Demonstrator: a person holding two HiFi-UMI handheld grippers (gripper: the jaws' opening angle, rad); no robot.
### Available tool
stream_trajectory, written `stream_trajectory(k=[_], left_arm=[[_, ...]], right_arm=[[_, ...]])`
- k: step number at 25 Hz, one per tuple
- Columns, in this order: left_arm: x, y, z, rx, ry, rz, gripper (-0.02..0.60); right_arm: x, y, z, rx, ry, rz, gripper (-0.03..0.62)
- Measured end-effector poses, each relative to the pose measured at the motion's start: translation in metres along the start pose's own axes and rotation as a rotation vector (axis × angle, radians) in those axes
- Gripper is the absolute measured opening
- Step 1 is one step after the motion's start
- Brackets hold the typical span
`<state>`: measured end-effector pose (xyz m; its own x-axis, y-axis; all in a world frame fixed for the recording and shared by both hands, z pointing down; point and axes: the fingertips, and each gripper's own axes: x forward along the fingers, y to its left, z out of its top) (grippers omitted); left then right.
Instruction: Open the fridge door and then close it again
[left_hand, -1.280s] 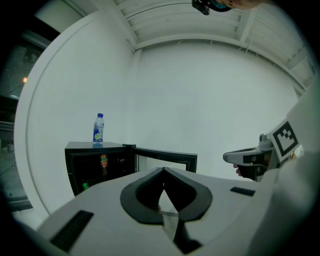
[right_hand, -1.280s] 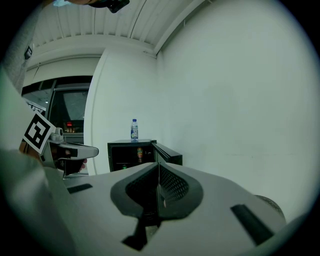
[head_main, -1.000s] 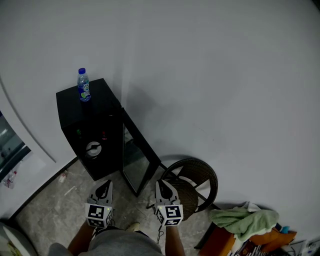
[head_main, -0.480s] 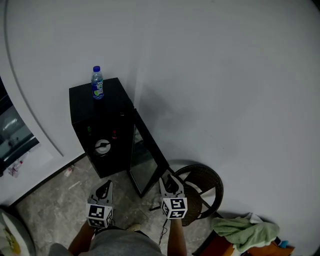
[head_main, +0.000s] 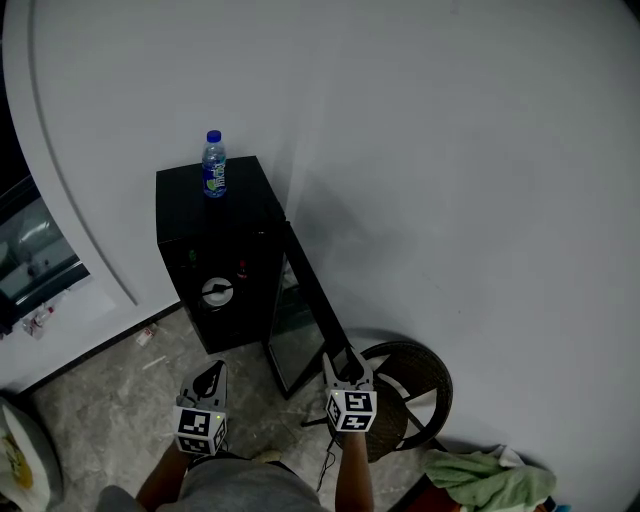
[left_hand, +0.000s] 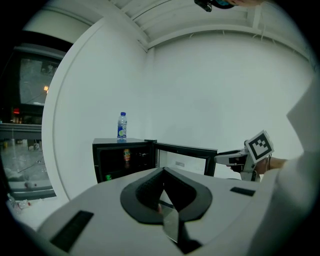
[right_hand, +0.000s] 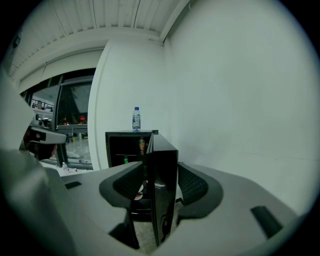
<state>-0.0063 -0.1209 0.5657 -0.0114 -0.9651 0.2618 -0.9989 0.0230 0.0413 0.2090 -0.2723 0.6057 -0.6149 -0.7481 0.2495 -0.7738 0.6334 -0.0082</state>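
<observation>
Fridge door (right_hand: 165, 170) btwn just-opened R gripper (head_main: 344, 360) jaws

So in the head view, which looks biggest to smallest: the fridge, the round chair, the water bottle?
1. fridge
2. round chair, nearer the camera, so less sure
3. water bottle, clearly smallest

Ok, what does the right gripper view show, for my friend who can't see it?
The right claw has just been opening its jaws, and the edge of the open black fridge door stands between them. Behind, a clear plastic water bottle stands on the small black fridge.
</observation>
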Motion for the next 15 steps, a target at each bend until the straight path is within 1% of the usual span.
stream_trajectory(k=[5, 15], left_arm=[[0.0023, 0.0065, -0.0012, -0.002, 0.009, 0.023, 0.005], [0.007, 0.0092, -0.0029, -0.002, 0.018, 0.01, 0.005]], right_arm=[[0.0046, -0.0013, -0.002, -0.01, 0.0, 0.003, 0.215], [0.0076, -0.0005, -0.0025, -0.021, 0.009, -0.005, 0.215]])
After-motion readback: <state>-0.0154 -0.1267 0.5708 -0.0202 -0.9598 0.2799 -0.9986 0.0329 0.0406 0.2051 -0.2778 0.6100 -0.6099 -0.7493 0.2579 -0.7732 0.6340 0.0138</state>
